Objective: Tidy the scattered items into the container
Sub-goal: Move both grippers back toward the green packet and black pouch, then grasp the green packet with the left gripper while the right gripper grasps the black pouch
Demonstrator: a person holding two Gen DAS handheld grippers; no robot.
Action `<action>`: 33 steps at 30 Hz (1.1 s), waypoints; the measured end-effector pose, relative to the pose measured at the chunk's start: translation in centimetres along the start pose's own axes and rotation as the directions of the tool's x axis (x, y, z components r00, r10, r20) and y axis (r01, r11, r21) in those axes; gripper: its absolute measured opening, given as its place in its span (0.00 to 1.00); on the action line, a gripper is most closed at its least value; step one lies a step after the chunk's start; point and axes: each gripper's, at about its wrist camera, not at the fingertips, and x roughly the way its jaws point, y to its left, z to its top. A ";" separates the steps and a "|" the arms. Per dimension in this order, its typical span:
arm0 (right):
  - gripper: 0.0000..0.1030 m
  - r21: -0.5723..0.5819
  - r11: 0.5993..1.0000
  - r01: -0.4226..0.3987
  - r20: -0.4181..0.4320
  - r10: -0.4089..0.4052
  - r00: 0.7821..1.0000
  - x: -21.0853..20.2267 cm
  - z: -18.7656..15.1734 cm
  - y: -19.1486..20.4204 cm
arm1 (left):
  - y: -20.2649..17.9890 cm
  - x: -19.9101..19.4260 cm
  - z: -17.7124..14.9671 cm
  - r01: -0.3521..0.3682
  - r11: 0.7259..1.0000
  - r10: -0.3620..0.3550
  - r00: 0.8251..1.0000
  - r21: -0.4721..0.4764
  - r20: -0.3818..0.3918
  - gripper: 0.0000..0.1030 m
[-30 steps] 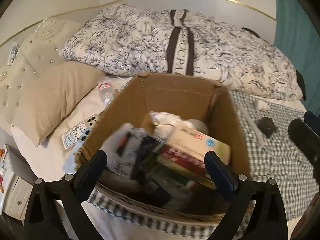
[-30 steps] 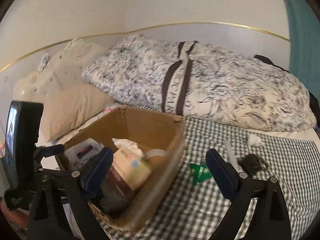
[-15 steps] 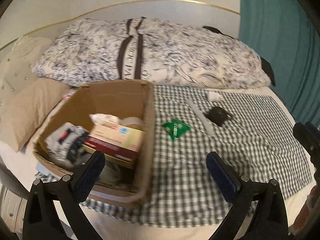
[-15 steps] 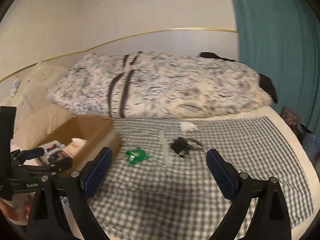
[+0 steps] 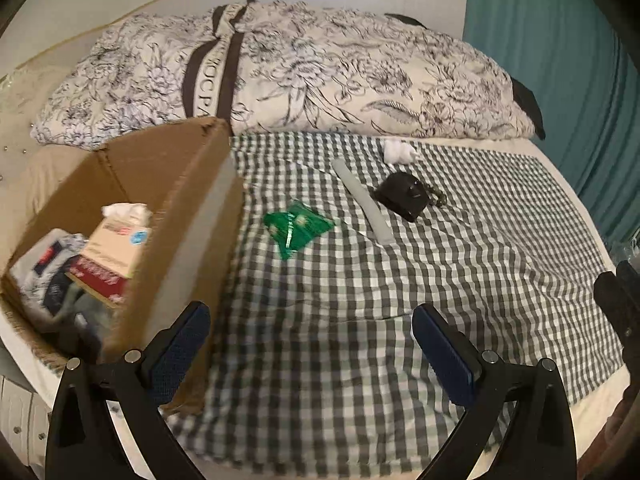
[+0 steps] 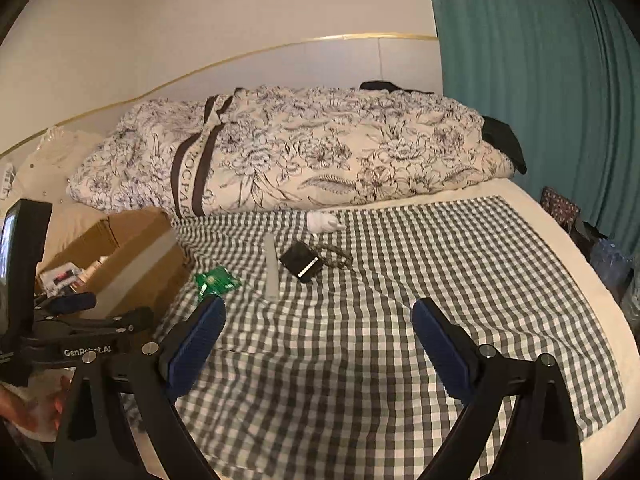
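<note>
We hold the left gripper (image 5: 310, 350) spread wide and empty above the checked cloth (image 5: 360, 300), beside the cardboard box (image 5: 188, 200). The right gripper (image 6: 316, 340) is likewise released, holding nothing, over the same cloth. The box, at the cloth's left edge, already contains a tissue pack (image 5: 116, 240) and other packets. Still lying on the cloth: a green packet (image 5: 298, 229) nearest the box, a grey stick (image 5: 362, 200), a black pouch (image 5: 402, 195) just beside the stick, and a white wad (image 5: 398, 151) near the floral duvet (image 5: 320, 68).
</note>
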 end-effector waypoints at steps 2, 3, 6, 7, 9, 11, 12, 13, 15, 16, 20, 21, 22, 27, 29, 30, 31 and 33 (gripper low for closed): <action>0.92 -0.014 1.000 0.002 -0.016 -0.002 1.000 1.3 -0.2 -0.3 | -0.7 1.4 0.2 -0.004 1.000 0.004 1.000 0.009 -0.014 1.00; 0.92 -0.023 1.000 0.000 -0.023 -0.001 1.000 2.0 -0.3 -0.5 | -0.9 2.1 0.4 -0.009 1.000 0.009 1.000 0.010 -0.022 1.00; 0.92 -0.046 0.999 -0.005 -0.052 0.003 0.999 4.4 -0.2 -1.0 | -1.6 4.4 1.0 -0.022 1.000 0.023 0.999 0.005 -0.044 1.00; 0.92 -0.054 0.998 -0.009 -0.059 0.006 0.998 5.1 -0.2 -1.1 | -1.7 5.2 1.3 -0.026 1.000 0.026 0.998 0.002 -0.051 1.00; 0.92 -0.072 0.997 -0.025 -0.075 0.020 0.997 6.9 0.0 -1.3 | -1.9 6.6 1.7 -0.039 0.999 0.039 0.997 -0.004 -0.063 1.00; 0.92 -0.098 0.994 -0.040 -0.090 0.031 0.995 8.6 0.1 -1.4 | -1.9 8.2 2.2 -0.053 0.998 0.051 0.996 -0.021 -0.073 1.00; 0.92 -0.117 0.992 -0.049 -0.103 0.036 0.994 9.7 0.2 -1.5 | -1.9 8.8 2.4 -0.059 0.998 0.056 0.995 -0.029 -0.078 1.00; 0.92 -0.136 0.989 -0.050 -0.112 0.035 0.993 10.5 0.4 -1.5 | -1.8 9.6 2.6 -0.067 0.997 0.064 0.994 -0.040 -0.084 1.00; 0.92 -0.177 0.982 -0.059 -0.127 0.036 0.991 12.4 0.6 -1.5 | -1.6 11.0 3.0 -0.085 0.994 0.079 0.992 -0.061 -0.094 1.00; 0.92 -0.191 0.979 -0.065 -0.133 0.040 0.990 13.3 0.8 -1.5 | -1.4 11.7 3.2 -0.098 0.992 0.090 0.991 -0.074 -0.097 1.00; 0.92 -0.229 0.967 -0.109 -0.160 0.074 0.984 17.1 1.4 -1.6 | -0.5 14.9 3.9 -0.125 0.984 0.109 0.986 -0.126 -0.128 1.00; 0.92 -0.239 0.964 -0.116 -0.167 0.077 0.983 17.9 1.4 -1.5 | -0.3 15.5 4.1 -0.136 0.982 0.119 0.984 -0.131 -0.131 1.00; 0.92 -0.257 0.958 -0.127 -0.176 0.082 0.981 18.9 1.3 -1.3 | -0.3 16.0 4.4 -0.145 0.981 0.127 0.983 -0.130 -0.131 1.00; 0.92 -0.324 0.932 -0.163 -0.204 0.099 0.974 22.6 1.1 -0.2 | -0.2 18.8 5.5 -0.164 0.976 0.143 0.979 -0.143 -0.144 1.00; 0.92 -0.336 0.925 -0.176 -0.217 0.106 0.970 24.0 1.1 0.1 | -0.3 19.5 5.9 -0.167 0.975 0.146 0.979 -0.148 -0.143 1.00; 0.92 -0.344 0.922 -0.177 -0.219 0.105 0.970 24.7 1.1 0.4 | -0.2 19.8 6.0 -0.169 0.973 0.147 0.979 -0.155 -0.144 1.00; 0.92 -0.355 0.918 -0.176 -0.220 0.101 0.970 25.4 1.1 0.6 | -0.1 20.1 6.2 -0.173 0.971 0.149 0.978 -0.166 -0.148 1.00; 0.92 -0.393 0.907 -0.154 -0.217 0.072 0.974 26.5 1.2 1.2 | 0.1 20.6 6.4 -0.172 0.969 0.145 0.977 -0.179 -0.154 1.00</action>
